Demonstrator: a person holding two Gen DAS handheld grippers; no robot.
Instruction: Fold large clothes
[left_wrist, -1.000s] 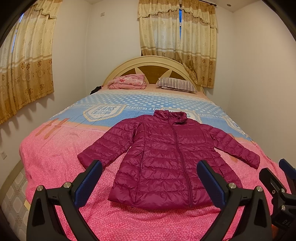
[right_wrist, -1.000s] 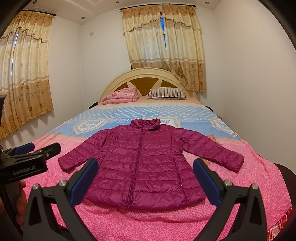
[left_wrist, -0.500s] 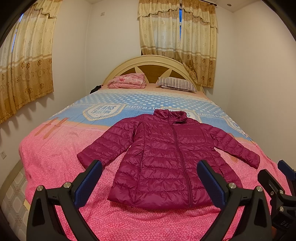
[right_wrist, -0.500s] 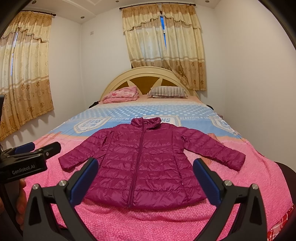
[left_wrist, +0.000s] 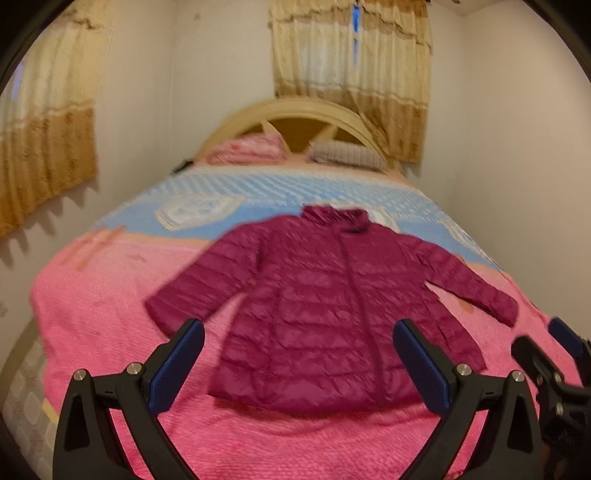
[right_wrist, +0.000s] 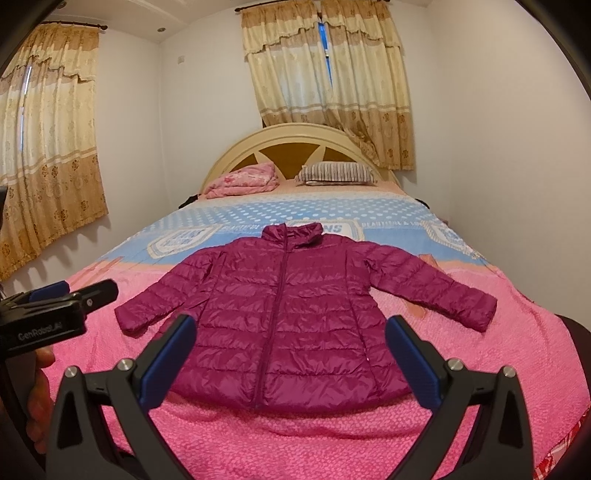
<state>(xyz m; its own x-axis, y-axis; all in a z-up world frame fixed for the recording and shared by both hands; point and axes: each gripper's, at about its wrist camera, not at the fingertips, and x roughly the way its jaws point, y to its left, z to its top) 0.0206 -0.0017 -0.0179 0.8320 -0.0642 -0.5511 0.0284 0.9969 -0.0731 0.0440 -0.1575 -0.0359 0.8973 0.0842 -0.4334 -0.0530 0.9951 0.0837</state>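
A magenta quilted puffer jacket (left_wrist: 325, 306) (right_wrist: 291, 310) lies flat and zipped on the pink end of the bed, collar toward the headboard, both sleeves spread outward. My left gripper (left_wrist: 299, 365) hovers open over the near hem with nothing between its blue-padded fingers. My right gripper (right_wrist: 291, 358) is also open and empty above the hem. In the right wrist view the left gripper (right_wrist: 70, 299) shows at the left edge, held by a hand (right_wrist: 38, 387). The left wrist view is blurred by motion.
The bed (right_wrist: 332, 443) has a pink and blue cover. A folded pink blanket (right_wrist: 243, 179) and a striped pillow (right_wrist: 338, 172) lie by the curved headboard (right_wrist: 295, 142). Curtains hang at the left and back. White walls stand close on both sides.
The left wrist view has shifted and blurred, with the jacket now a little further right and lower in it. The right wrist view has risen slightly. Both grippers stay open.
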